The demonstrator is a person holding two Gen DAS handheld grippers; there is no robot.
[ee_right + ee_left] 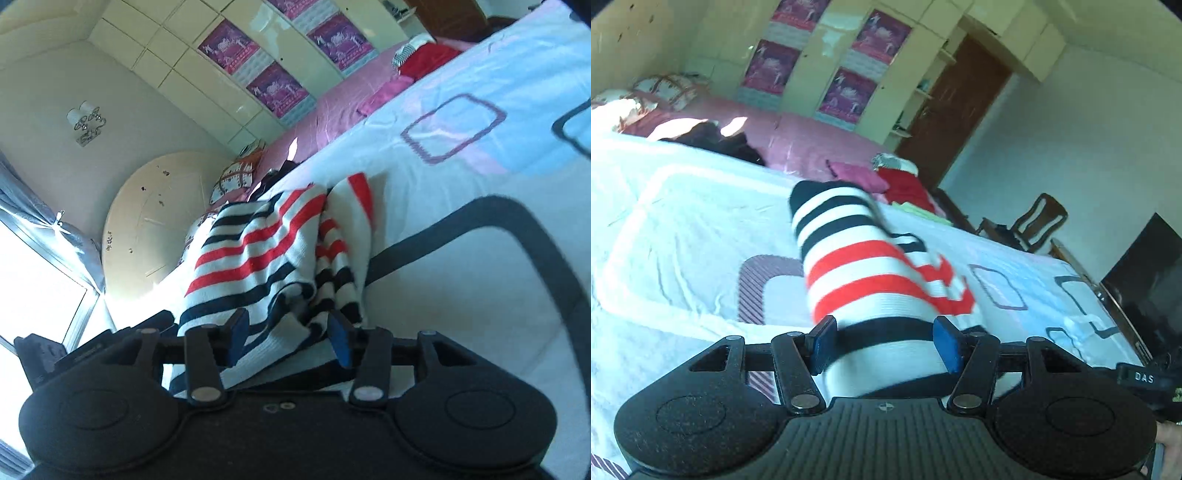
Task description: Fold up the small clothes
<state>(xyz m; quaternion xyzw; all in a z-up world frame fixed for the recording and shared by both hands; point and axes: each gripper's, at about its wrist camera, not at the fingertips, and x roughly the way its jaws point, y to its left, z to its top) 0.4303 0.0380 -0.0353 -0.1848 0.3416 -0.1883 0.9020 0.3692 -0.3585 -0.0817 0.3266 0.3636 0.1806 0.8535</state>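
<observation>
A small knitted garment [857, 266] with white, navy and red stripes lies bunched on the bed's pale quilt [683, 221]. In the left wrist view its near end runs between the blue pads of my left gripper [884, 343], whose jaws stand apart and do not pinch the cloth. The right wrist view shows the same striped garment [258, 251], folded over itself with a sleeve beside it. Its hem lies between the spread jaws of my right gripper [288, 338], which stands open. The part of the cloth under both gripper bodies is hidden.
A red folded garment [908, 188] and a pink one [855, 175] lie at the bed's far edge beside a pink sheet [809, 144]. Dark clothing [713, 142] lies further back. A wardrobe with posters [846, 92], a door, a wooden chair [1039, 221] and a dark screen [1148, 277] surround the bed.
</observation>
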